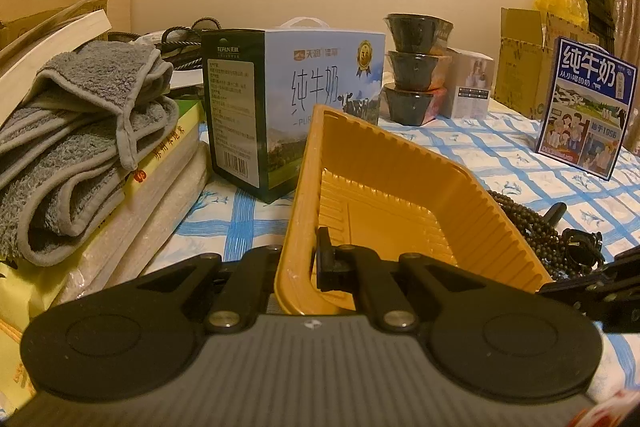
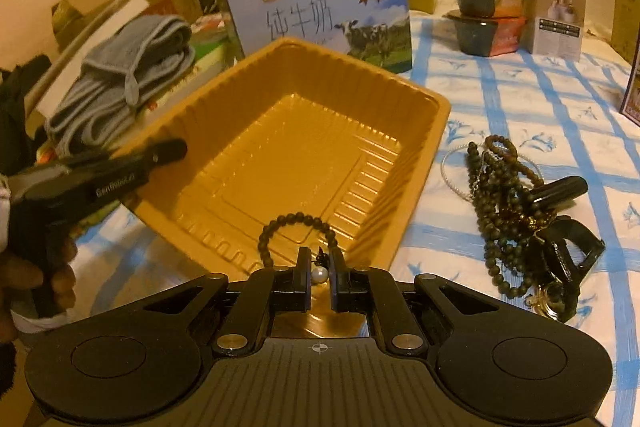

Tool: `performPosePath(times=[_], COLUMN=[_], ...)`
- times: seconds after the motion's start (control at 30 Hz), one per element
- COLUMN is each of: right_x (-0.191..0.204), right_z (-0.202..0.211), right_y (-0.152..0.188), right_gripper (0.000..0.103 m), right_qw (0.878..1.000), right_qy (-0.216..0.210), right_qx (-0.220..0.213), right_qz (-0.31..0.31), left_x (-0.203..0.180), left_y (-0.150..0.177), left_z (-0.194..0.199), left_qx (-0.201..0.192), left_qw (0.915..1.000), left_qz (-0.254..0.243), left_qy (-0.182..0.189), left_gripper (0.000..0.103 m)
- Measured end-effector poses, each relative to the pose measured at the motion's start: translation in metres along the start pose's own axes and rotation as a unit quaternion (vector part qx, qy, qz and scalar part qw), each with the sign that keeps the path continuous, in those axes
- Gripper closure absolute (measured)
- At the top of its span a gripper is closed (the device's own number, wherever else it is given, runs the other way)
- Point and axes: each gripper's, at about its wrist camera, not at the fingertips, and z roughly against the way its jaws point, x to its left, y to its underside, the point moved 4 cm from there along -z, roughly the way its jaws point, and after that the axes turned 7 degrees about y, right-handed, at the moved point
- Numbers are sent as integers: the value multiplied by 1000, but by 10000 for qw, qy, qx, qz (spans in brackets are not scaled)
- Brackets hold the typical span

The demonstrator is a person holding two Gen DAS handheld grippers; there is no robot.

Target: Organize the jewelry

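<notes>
Right wrist view: right claw [image 2: 320, 269], pinching a bracelet [image 2: 294, 227], hangs over the tray [image 2: 436, 131], whose rim the left claw [image 1: 304, 259] clamps.

tray [image 2: 420, 143]: glossy ribbed plastic | towel [image 1: 80, 131]: matt terry cloth (nubby)

Black hand-held gripper [image 2: 320, 273], silver screws
</notes>
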Motion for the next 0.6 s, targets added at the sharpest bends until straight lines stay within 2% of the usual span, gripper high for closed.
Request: performPosePath(times=[0.2,0.4,0.6], right_x=[1,-20,-68], right_z=[-5,19,40], right_y=[6,8,5], right_gripper=[94,90,88], right_qw=[9997,9988,9961], right_qy=[7,-14,591], right_qx=[201,92,62], right_qz=[-122,-489,-653], left_x=[-2,-2,-2], left_y=[-2,-2,-1], left_z=[0,-1,-1], left_qx=[15,35,92], left_qw=[10000,9999,9999], left_qz=[-92,-117,-97], left_qy=[-7,0,-38], left_gripper=[99,99,99])
